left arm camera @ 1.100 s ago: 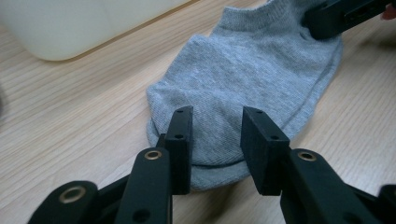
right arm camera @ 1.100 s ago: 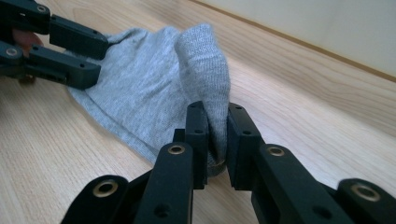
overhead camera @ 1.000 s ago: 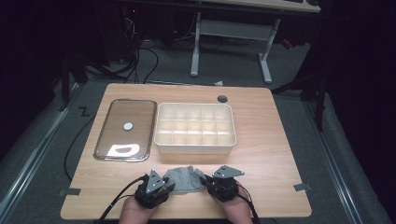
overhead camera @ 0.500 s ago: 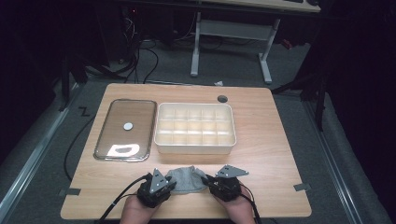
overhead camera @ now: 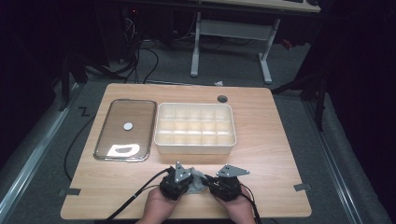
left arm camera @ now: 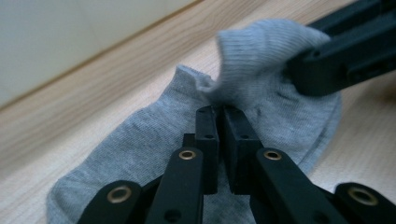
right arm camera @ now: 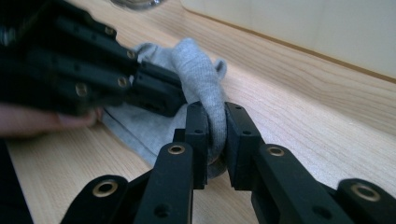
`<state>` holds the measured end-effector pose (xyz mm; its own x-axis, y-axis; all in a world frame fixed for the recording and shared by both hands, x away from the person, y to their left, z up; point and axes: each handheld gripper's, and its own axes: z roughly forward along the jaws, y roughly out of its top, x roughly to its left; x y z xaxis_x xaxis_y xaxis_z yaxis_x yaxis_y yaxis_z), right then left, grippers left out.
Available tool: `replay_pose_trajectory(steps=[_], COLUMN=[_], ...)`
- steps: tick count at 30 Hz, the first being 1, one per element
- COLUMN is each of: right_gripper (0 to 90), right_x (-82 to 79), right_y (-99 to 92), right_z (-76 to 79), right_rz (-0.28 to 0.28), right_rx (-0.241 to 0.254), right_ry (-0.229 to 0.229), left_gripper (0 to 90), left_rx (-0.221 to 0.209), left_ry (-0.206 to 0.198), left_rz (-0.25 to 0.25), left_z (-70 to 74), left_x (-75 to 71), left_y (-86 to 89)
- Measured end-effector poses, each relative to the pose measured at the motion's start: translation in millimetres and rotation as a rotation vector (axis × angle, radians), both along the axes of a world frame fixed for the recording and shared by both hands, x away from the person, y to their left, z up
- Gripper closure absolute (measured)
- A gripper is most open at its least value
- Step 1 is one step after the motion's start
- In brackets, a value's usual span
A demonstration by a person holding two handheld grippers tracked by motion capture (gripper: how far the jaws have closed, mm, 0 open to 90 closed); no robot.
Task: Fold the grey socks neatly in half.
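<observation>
We see the left gripper [left arm camera: 219, 114], jaws just closing, pinched on the small grey knitted sock [left arm camera: 140, 149]. At its three o'clock the right gripper [right arm camera: 215, 112] clamps a raised fold of the same sock on the light wooden table [overhead camera: 271, 154].

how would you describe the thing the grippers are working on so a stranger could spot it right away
Start at the wooden table, then its near edge, in front of the white compartment box. The grey sock lies there, the only soft cloth thing on the table.

Wooden table [overhead camera: 271, 154] carries glass lid [overhead camera: 125, 129], cream compartment box [overhead camera: 194, 128], grey sock [overhead camera: 198, 183].
</observation>
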<state>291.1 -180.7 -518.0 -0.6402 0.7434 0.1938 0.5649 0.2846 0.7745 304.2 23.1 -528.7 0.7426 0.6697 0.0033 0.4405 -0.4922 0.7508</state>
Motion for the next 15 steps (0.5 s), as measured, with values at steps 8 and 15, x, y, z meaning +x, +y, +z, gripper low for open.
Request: replay_pose_trajectory(steps=[8, 15], right_gripper=[85.1, 87.1], right_x=[-3.9, -3.9], right_y=[-1.4, -2.9], right_z=[11.0, 13.2], right_rz=[0.007, -0.019], right_rx=[0.081, 0.101], right_ry=[-0.023, -0.038], left_gripper=[84.6, 83.8], left_rx=[0.023, 0.061], left_ry=[-0.040, -0.088], left_rz=[0.014, 0.020], left_z=[-0.9, -1.5], left_x=[-3.2, -2.9], left_y=[-13.5, -30.7])
